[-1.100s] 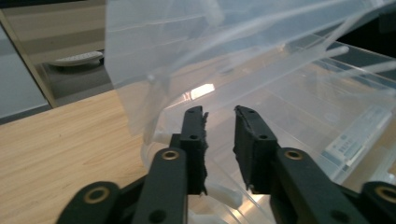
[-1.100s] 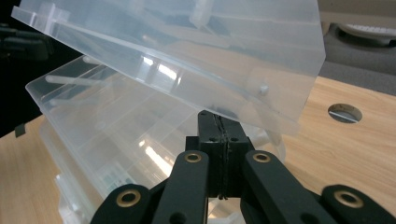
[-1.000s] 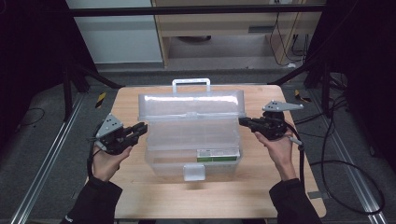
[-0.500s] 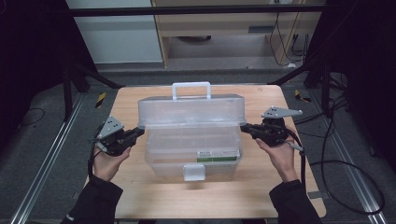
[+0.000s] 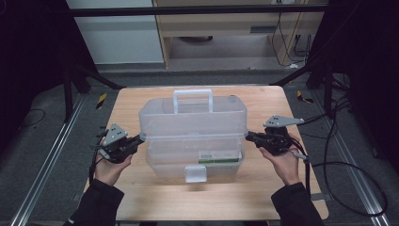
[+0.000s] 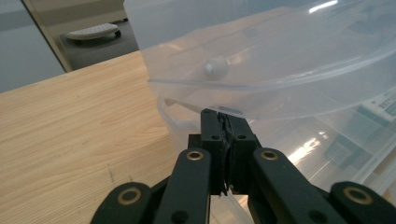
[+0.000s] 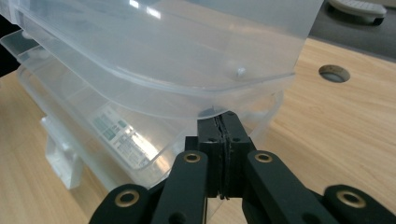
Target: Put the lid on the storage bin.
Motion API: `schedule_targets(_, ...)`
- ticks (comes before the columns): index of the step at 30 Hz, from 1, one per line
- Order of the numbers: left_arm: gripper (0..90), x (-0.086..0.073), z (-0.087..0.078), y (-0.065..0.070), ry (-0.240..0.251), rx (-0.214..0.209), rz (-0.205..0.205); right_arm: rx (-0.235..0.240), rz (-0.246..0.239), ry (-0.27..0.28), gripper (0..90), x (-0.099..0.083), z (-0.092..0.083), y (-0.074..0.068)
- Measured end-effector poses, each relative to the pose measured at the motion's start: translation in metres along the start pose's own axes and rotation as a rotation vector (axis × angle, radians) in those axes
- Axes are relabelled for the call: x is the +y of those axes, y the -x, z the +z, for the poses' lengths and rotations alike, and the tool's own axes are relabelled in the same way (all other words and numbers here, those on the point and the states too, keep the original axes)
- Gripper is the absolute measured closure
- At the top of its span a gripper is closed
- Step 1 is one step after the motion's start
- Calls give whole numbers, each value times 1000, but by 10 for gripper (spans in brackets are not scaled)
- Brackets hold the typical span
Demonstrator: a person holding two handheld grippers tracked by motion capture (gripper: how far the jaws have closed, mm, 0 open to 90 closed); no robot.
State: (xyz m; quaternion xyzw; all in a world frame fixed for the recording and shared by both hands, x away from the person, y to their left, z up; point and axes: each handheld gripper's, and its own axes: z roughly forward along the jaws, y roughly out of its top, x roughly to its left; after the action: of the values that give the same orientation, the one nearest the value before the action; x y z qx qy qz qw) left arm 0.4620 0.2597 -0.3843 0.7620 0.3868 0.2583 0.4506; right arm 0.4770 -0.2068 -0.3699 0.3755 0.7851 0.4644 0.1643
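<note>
Wooden table [image 5: 263, 197], seemingly dim workshop

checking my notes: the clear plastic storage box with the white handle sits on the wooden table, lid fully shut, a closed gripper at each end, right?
Not the lid. The high view shows the clear plastic storage box with its lid raised off the base; the left gripper and right gripper, both closed, sit under its rim.

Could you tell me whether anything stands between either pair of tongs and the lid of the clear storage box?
Nothing visible does. The left tongs and right tongs, both shut, sit right under the raised lid's rim at opposite ends, above the box base.
</note>
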Motion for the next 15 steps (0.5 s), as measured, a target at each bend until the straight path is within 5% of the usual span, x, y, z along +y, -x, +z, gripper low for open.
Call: schedule_targets(15,873,-17,5,5,-62,0,28,-3,-2,-35,892,-24,5,-8)
